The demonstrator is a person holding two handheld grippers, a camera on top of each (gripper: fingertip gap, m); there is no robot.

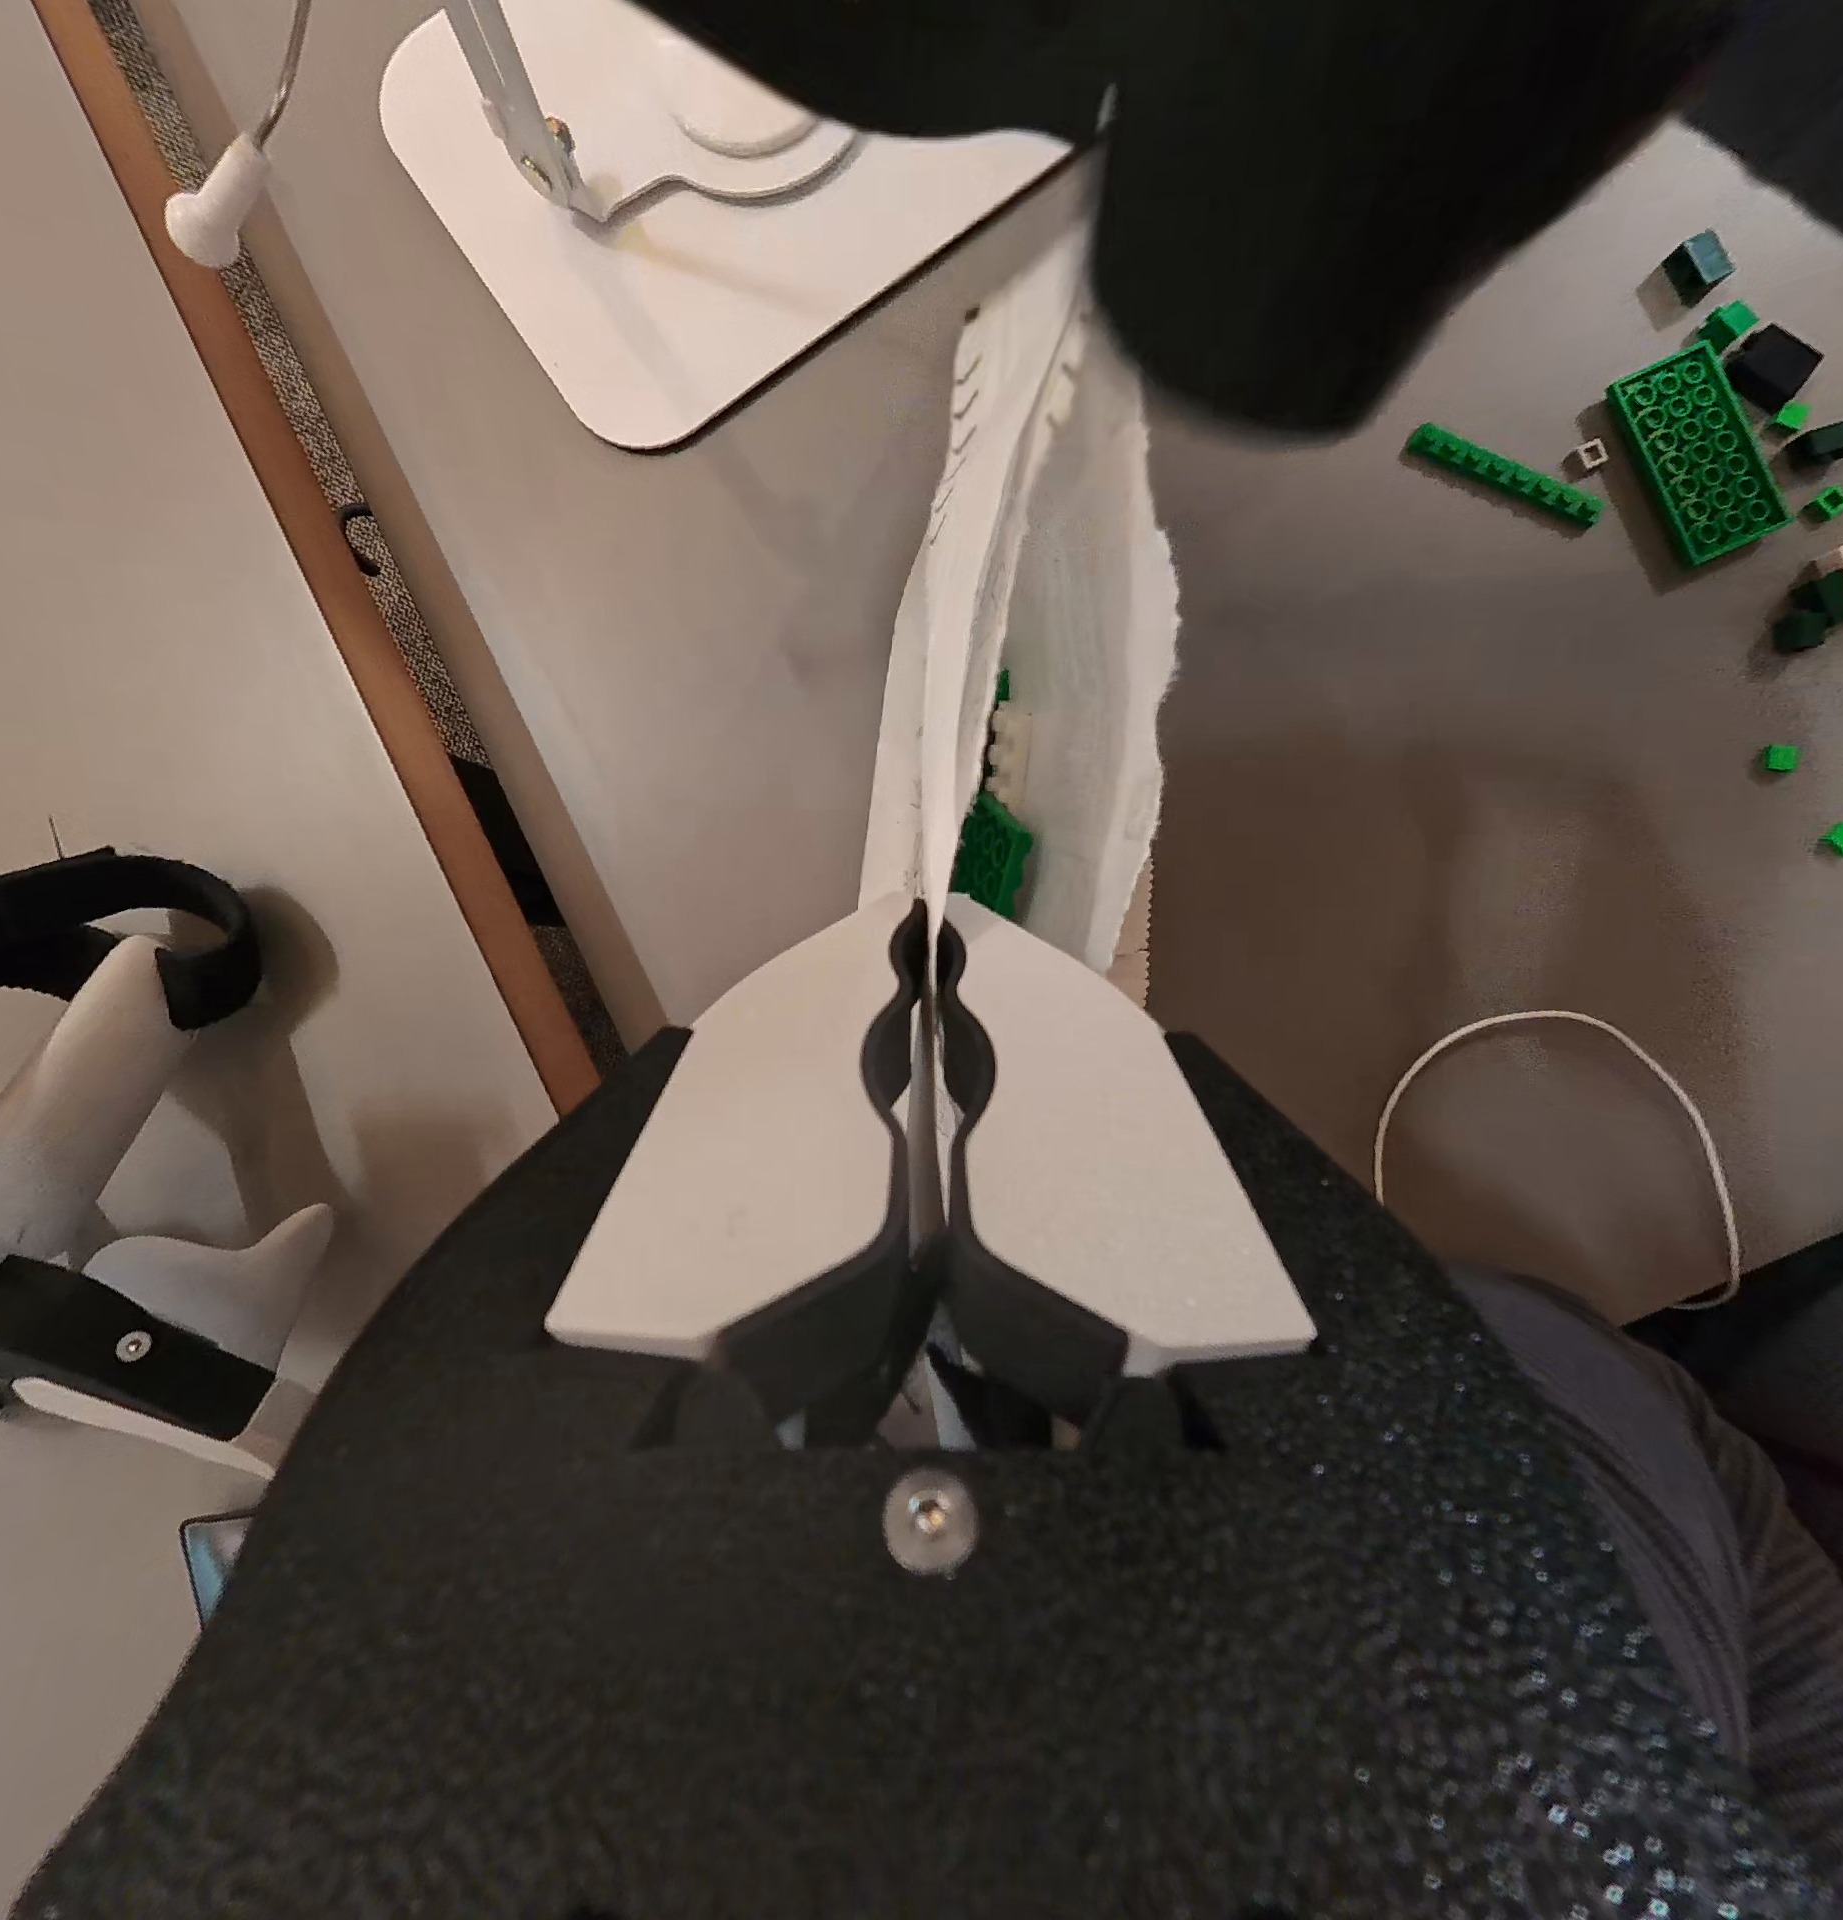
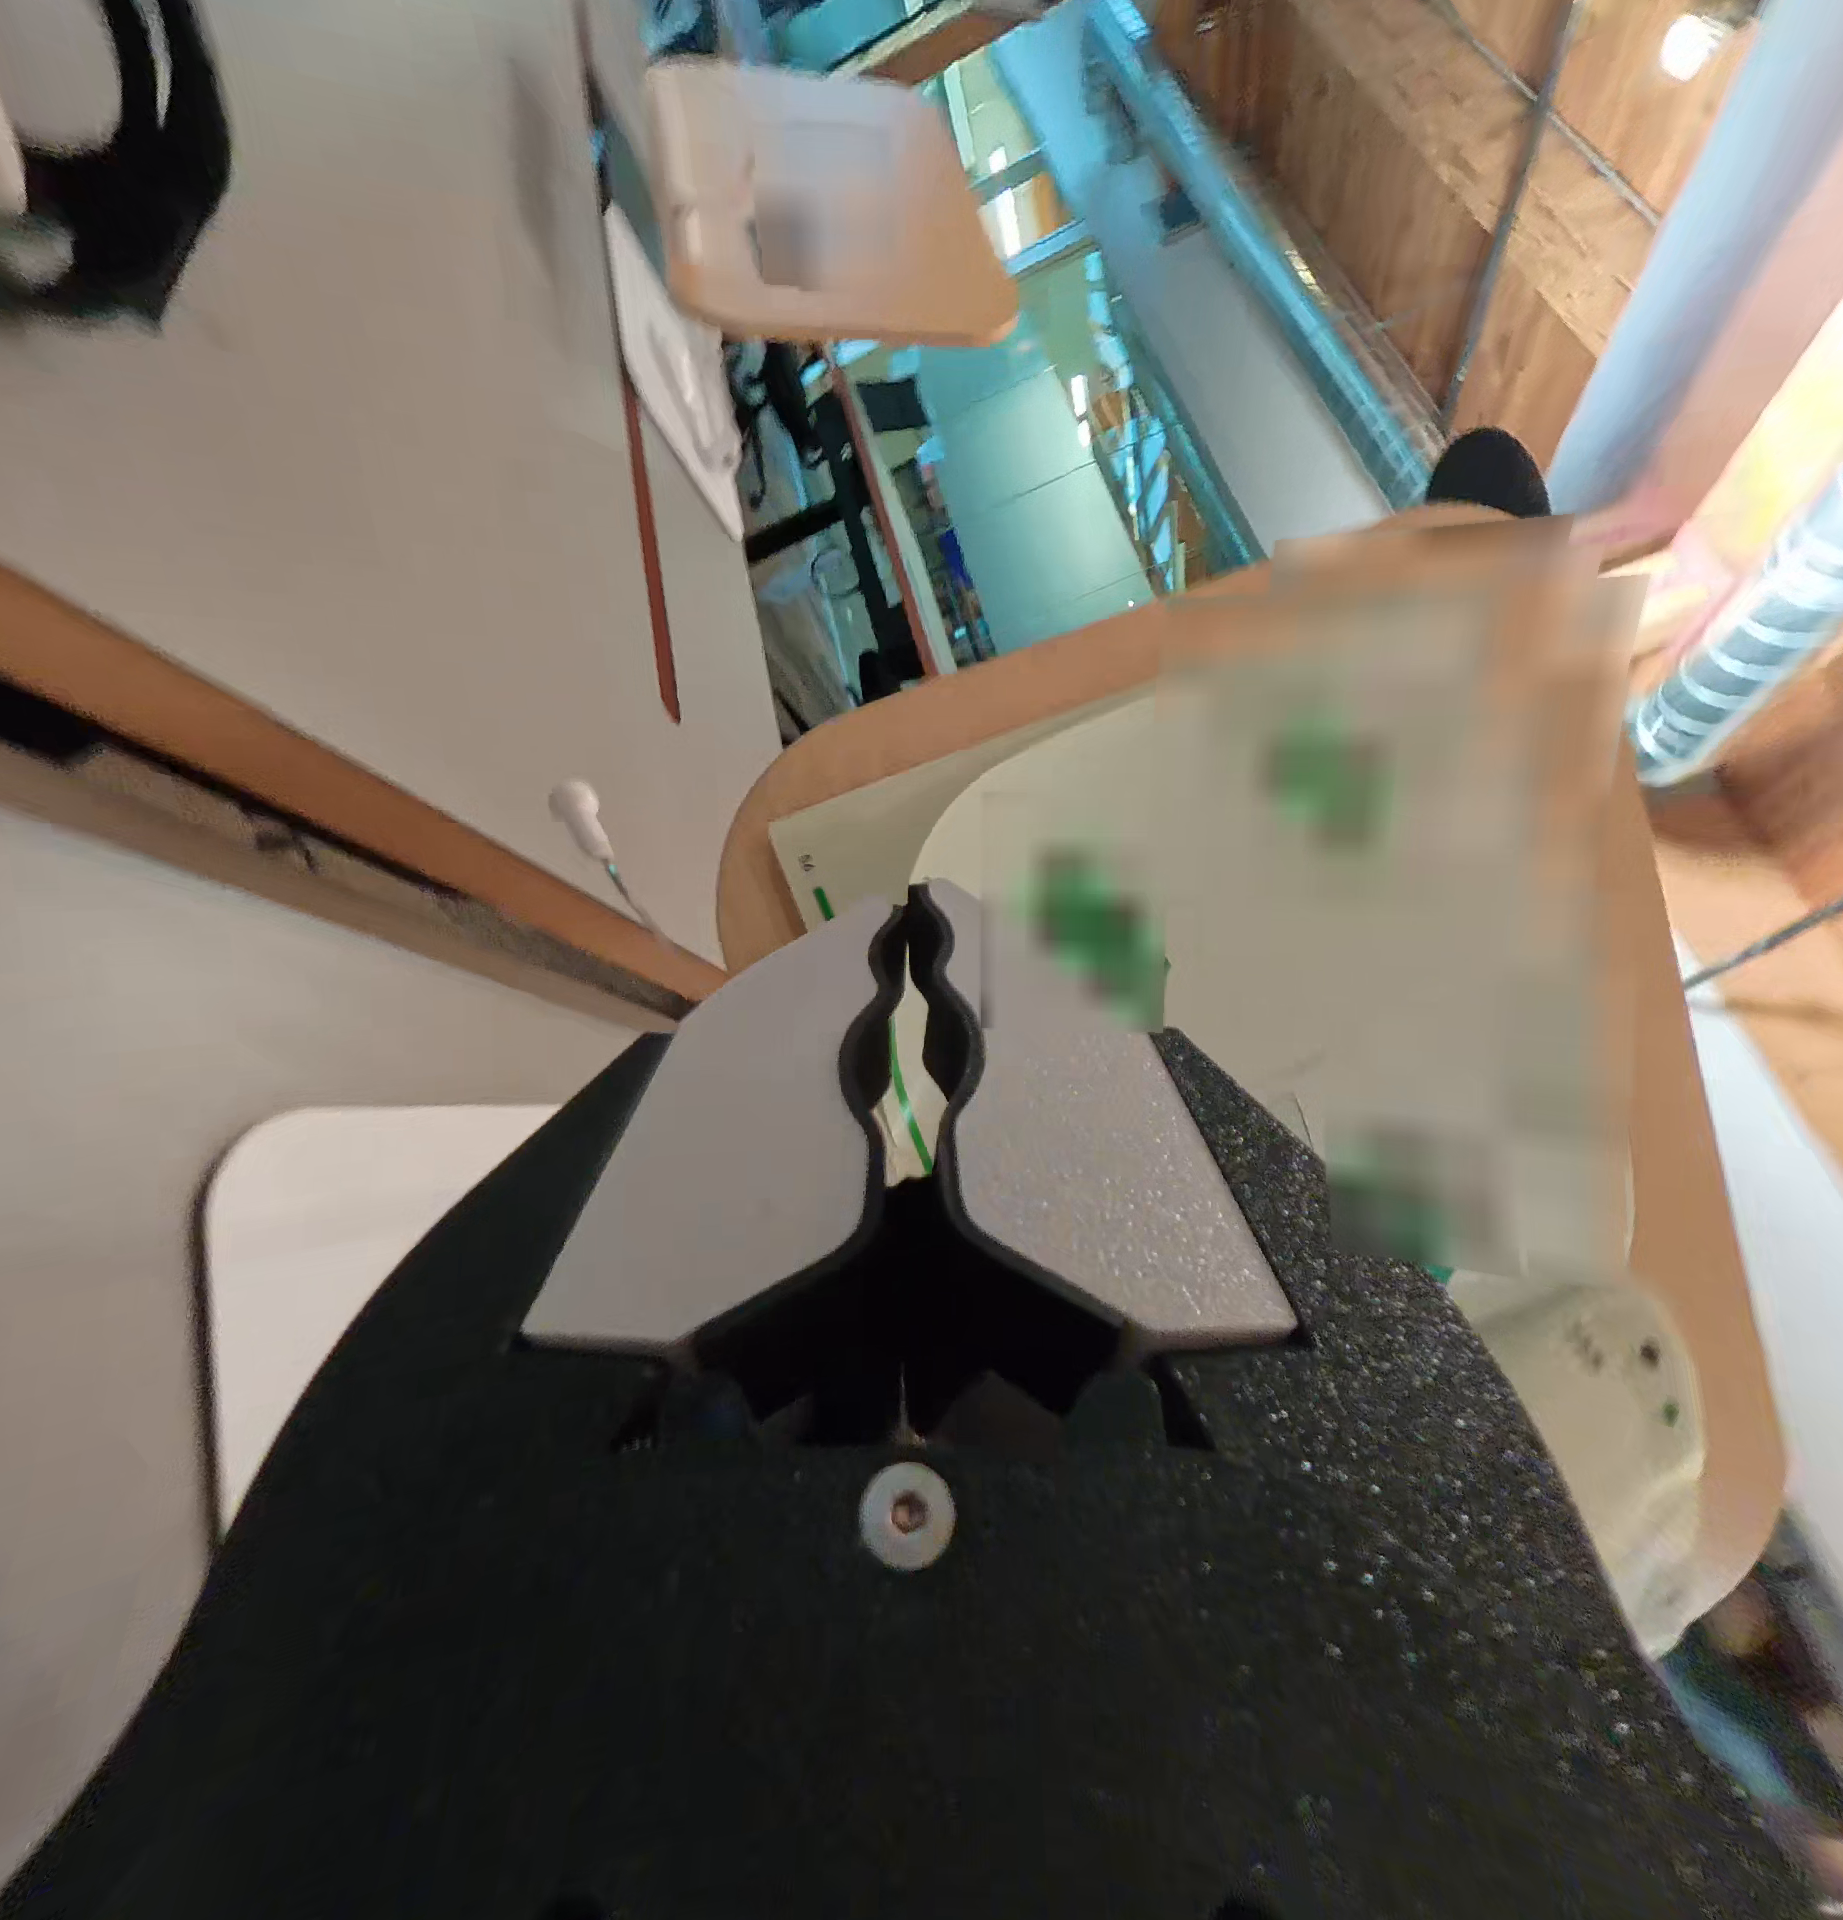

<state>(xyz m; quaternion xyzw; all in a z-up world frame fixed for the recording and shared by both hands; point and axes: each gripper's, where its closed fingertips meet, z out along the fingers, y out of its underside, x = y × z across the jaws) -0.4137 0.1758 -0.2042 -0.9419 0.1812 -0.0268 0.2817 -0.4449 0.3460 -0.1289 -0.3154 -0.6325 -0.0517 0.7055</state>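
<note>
The left tool point(image 1: 927, 935) pinches the torn edge of a white paper bag point(image 1: 1073, 644); green bricks point(image 1: 990, 852) lie inside it. More green bricks point(image 1: 1696, 457) lie scattered on the grey table point(image 1: 1416, 831), seen only in the left wrist view. The right tool point(image 2: 912, 920), pressed together, grips the bag's edge point(image 2: 855, 862); a white cable tip point(image 2: 574, 805) lies nearby

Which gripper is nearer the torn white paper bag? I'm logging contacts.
Left. The left gripper is shut on the torn white paper bag's edge; the right gripper grips a printed booklet, no bag in its view.
</note>
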